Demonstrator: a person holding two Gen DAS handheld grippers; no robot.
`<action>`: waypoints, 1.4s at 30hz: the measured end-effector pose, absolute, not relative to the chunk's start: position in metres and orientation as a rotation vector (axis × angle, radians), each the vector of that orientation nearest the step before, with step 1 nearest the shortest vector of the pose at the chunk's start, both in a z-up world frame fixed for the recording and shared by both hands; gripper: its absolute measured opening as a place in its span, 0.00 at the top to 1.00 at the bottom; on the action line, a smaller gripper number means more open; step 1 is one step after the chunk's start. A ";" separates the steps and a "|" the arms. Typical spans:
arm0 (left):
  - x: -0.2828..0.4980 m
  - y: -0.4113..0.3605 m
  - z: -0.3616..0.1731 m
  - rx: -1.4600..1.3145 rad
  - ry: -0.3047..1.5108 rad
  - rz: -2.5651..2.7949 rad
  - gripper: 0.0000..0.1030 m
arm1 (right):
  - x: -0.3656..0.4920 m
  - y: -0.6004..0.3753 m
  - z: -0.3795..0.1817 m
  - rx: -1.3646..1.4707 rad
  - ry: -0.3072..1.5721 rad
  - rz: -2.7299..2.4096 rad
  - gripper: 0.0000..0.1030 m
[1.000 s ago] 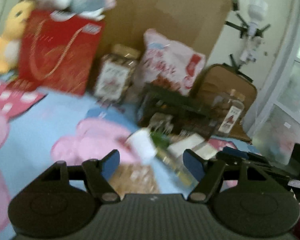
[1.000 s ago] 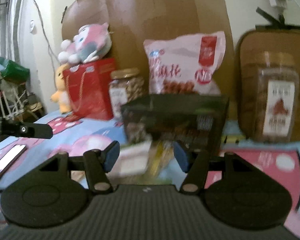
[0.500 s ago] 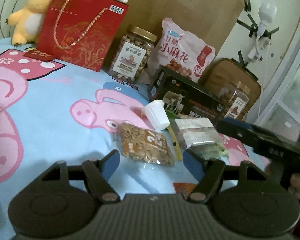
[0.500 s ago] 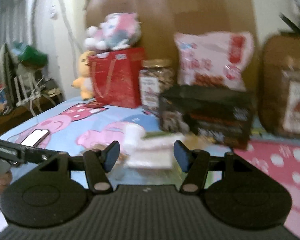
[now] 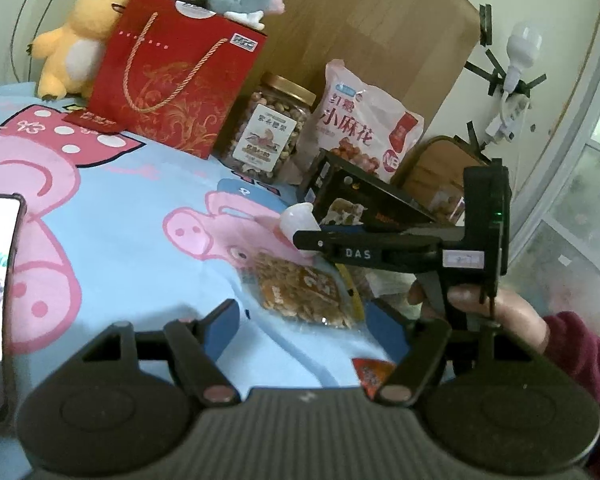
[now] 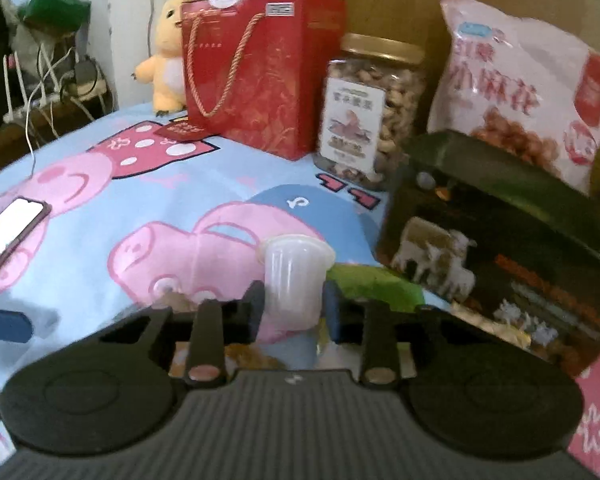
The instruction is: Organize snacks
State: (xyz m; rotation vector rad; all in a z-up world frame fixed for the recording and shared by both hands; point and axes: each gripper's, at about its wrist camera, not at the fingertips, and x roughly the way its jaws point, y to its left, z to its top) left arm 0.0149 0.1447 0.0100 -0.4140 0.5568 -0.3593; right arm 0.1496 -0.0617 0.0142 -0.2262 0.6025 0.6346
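The right gripper (image 6: 293, 308) has its jaws pinching the little white plastic jelly cup (image 6: 294, 276) around its body, rim pointing away. It looks light, thin-walled and squashy, so a gentle mid-body squeeze seems right. The left gripper (image 5: 304, 324) has its jaws spread wide, empty, with the peanut brittle packet (image 5: 300, 294) lying just ahead between them.

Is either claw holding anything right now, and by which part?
The right claw grips the small white plastic cup by its side walls, below the rim. The left claw is open and holds nothing.
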 end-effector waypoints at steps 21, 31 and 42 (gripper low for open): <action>-0.019 0.153 0.004 -0.487 0.553 -0.450 0.31 | 0.025 -0.095 0.028 -0.430 0.501 1.113 0.56; -0.013 0.137 0.002 -0.463 0.596 -0.478 0.31 | 0.013 -0.140 0.025 -0.229 0.505 0.992 0.54; -0.015 0.127 0.011 -0.431 0.592 -0.486 0.32 | 0.003 -0.136 0.018 -0.178 0.508 1.007 0.54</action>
